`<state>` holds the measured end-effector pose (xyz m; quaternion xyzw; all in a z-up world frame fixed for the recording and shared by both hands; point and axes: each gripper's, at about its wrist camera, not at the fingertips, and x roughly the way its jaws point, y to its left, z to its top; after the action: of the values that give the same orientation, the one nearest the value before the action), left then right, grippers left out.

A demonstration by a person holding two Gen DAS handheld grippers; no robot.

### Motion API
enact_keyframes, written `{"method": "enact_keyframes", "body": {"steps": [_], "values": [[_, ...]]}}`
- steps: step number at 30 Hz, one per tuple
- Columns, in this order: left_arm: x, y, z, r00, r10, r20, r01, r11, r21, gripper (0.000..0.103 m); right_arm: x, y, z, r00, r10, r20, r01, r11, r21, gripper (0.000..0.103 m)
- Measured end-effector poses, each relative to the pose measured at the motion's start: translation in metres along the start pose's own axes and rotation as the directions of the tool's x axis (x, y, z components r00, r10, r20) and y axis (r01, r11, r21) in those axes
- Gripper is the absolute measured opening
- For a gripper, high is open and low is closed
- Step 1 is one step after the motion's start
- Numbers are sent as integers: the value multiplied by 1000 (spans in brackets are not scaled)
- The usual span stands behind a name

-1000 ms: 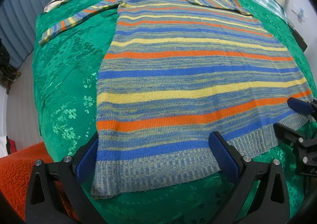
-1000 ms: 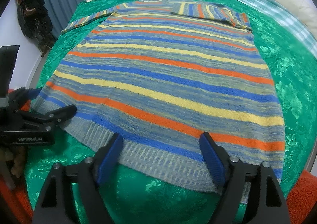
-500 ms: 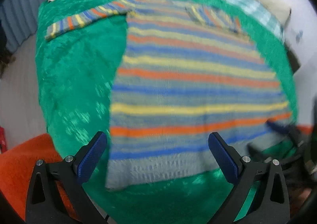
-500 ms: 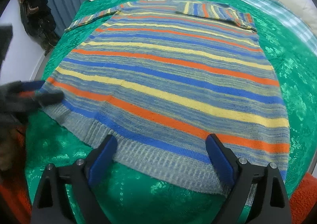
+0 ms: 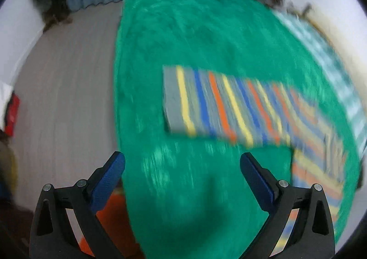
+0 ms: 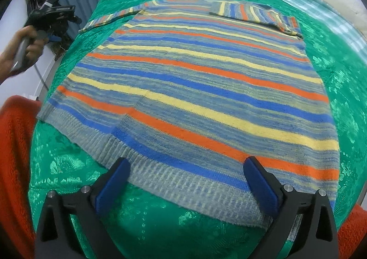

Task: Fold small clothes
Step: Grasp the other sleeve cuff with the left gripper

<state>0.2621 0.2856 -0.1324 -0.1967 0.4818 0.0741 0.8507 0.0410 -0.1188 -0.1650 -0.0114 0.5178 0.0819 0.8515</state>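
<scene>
1. Striped sweater (image 6: 195, 89): flat on the green bedspread (image 6: 339, 57), one sleeve folded across.
2. Right gripper (image 6: 185, 181): jaws opening wide, empty, over the hem.
3. Left gripper (image 5: 182, 176): jaws wide, empty.

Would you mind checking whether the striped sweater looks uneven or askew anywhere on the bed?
Yes: the striped sweater is lopsided. Its right sleeve is folded across the chest, while the left sleeve lies stretched out over the green bedspread.
</scene>
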Motion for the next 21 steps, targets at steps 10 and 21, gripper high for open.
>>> {"method": "enact_keyframes", "body": {"steps": [10, 21], "values": [[55, 18, 28, 992, -85, -94, 71, 988, -137, 76, 3, 3, 0, 1000, -19, -7, 19, 1000, -18, 103], [4, -24, 41, 998, 65, 3, -65, 998, 14, 1, 4, 4, 1, 1000, -19, -4, 19, 1000, -17, 103]]}}
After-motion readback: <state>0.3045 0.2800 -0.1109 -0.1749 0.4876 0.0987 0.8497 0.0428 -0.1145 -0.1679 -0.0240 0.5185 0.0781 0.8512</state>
